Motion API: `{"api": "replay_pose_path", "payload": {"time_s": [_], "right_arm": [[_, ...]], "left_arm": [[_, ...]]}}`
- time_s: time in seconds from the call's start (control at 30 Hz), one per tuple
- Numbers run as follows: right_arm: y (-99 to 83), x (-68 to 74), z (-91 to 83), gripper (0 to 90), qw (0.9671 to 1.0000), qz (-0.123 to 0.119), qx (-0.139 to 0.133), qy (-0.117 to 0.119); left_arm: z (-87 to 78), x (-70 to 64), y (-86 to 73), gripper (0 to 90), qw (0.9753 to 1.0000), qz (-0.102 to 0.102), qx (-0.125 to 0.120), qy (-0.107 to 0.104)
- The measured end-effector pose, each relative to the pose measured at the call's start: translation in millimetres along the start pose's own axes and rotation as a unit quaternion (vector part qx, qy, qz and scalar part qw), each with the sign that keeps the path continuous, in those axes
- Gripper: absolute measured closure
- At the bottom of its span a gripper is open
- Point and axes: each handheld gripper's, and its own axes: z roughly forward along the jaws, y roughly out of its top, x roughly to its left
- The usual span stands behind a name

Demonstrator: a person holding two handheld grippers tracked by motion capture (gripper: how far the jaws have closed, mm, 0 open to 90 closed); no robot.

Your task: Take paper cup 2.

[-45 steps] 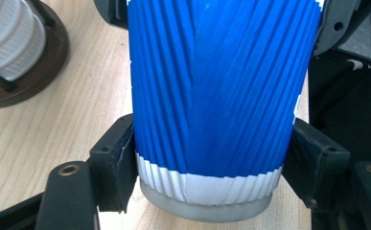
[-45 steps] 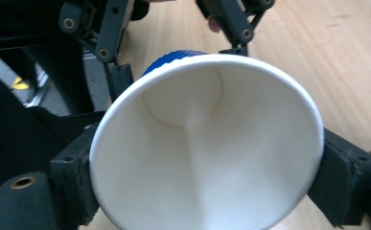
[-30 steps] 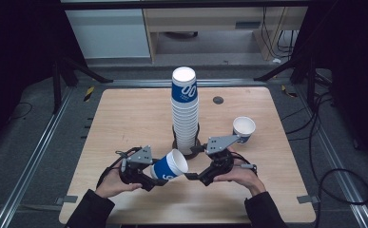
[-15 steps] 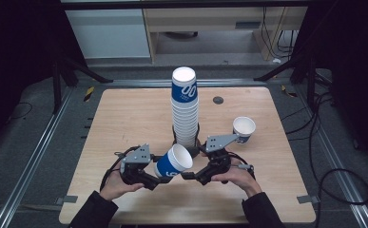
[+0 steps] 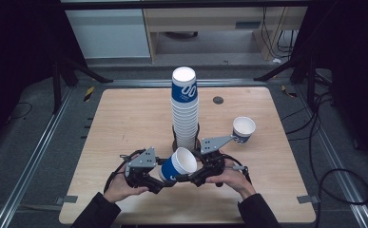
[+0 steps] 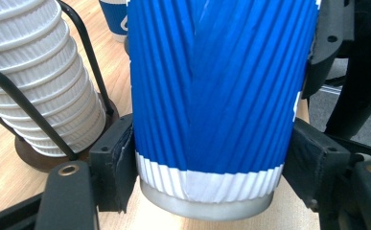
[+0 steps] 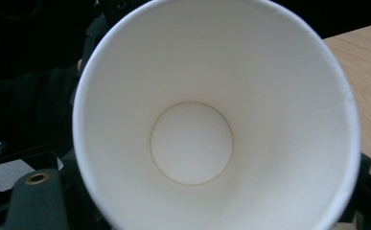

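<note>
Tongs: left tongs clamp the blue cup, now tipped mouth-up toward the right tongs, whose grip I cannot tell

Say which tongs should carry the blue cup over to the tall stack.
Left. The left tongs clamp the blue cup at its base, beside the tall stack; the right tongs only face its open mouth.

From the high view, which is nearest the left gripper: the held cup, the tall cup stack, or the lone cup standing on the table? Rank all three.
From the left gripper:
1. Held cup, clamped in its jaws.
2. Cup stack, just behind, mid-table.
3. Lone cup, farther right, upright.
</note>
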Motion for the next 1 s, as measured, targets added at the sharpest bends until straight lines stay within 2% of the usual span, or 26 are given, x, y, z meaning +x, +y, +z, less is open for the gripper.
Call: {"api": "replay_pose_path", "payload": {"time_s": [0.23,0.47,0.63,0.77,0.9,1.0], "right_arm": [[-0.5,-0.3,-0.1,21.1,1.0000,0.003,-0.006,0.002],[2.6,0.6,-7.7,21.5,0.9997,-0.008,-0.020,-0.013],[3.9,-0.8,-20.9,21.3,0.9986,-0.018,-0.012,-0.049],[2.4,-4.7,-33.9,21.3,0.9964,-0.018,-0.014,-0.082],[0.0,-6.7,-45.6,21.3,0.9946,-0.006,-0.016,-0.102],[-3.2,-8.3,-52.2,21.3,0.9913,0.005,-0.008,-0.131]], "left_arm": [[-0.9,1.3,-0.6,27.3,1.0000,-0.004,-0.005,-0.001],[1.2,2.7,-2.6,21.9,0.9999,-0.008,0.008,0.000],[-4.7,9.2,-6.4,20.4,0.9997,-0.019,0.010,0.014],[-11.5,16.6,-10.5,19.8,0.9988,-0.031,0.014,0.034],[-16.2,23.6,-14.8,19.5,0.9973,-0.049,0.016,0.052],[-19.3,29.7,-19.0,19.1,0.9957,-0.065,0.015,0.065]]}}
